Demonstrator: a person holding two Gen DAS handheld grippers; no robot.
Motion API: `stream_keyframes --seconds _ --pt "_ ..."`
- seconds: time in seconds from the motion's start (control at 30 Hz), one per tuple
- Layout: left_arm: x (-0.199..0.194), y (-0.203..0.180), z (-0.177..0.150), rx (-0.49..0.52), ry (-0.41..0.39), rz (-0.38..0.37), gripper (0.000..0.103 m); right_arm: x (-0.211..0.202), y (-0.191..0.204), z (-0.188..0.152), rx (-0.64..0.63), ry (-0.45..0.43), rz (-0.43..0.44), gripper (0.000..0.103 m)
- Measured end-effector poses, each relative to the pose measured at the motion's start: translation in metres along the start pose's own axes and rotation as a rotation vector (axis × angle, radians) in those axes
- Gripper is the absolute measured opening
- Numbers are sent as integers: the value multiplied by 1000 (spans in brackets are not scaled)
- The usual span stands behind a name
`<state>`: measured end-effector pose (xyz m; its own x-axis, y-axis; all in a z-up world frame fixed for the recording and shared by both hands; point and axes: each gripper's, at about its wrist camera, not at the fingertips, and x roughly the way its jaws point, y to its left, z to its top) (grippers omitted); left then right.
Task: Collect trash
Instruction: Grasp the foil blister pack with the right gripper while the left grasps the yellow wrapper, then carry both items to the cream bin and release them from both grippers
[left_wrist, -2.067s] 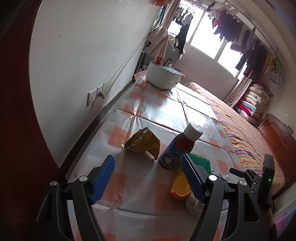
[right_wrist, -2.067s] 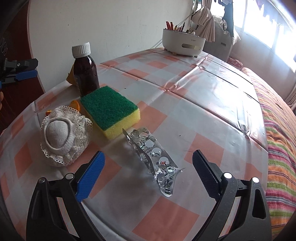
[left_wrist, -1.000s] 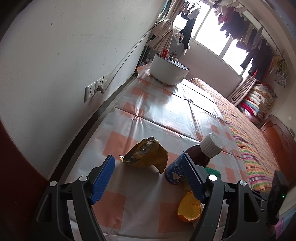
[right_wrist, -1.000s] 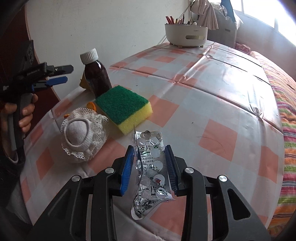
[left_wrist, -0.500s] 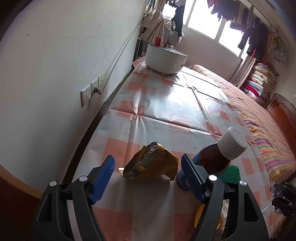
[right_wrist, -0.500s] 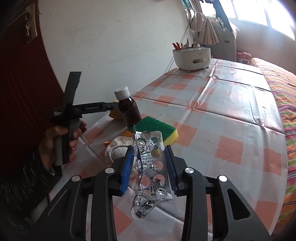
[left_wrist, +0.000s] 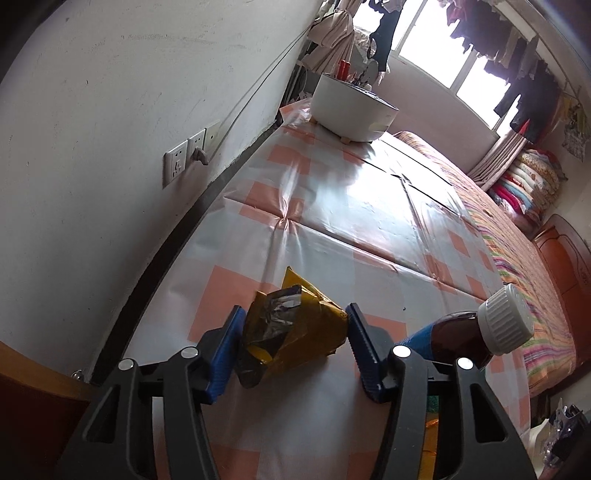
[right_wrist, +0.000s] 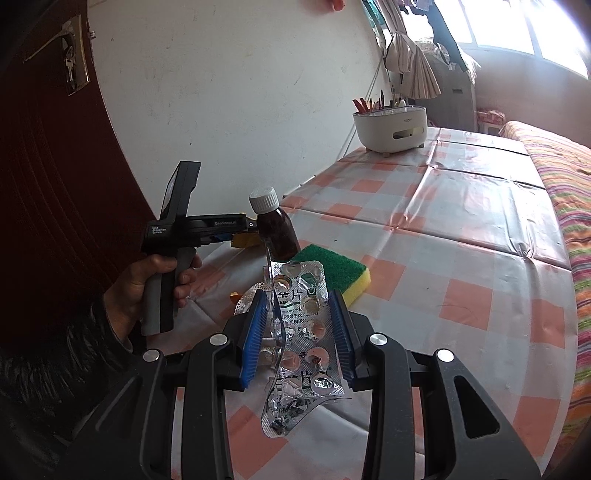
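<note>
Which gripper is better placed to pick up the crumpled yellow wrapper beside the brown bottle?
Left. The left gripper already straddles the yellow wrapper and its jaws are closing on it. The right gripper is already shut on the empty blister pack.

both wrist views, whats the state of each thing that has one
left gripper: jaws closing around the yellow wrapper
yellow wrapper: crumpled, torn open
right gripper: shut on the blister pack
blister pack: emptied, bent, lifted
brown bottle: upright, capped
sponge: flat, green side up
</note>
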<state>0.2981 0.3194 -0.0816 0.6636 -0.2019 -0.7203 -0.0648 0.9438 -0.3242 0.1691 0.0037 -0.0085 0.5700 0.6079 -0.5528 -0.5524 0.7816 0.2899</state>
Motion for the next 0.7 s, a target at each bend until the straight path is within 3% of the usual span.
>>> stream_keyframes --seconds 0.2,0.47,0.7 --pt "0 -1 -3 -3 -4 -23 32 -10 -3 2 11 -29 -11 34" --pt "-15 -8 -8 47 -31 -7 28 -19 -4 8 20 -69 -24 34" --pt "-56 -7 -13 68 -90 -11 27 -42 0 4 15 -110 -42 34"
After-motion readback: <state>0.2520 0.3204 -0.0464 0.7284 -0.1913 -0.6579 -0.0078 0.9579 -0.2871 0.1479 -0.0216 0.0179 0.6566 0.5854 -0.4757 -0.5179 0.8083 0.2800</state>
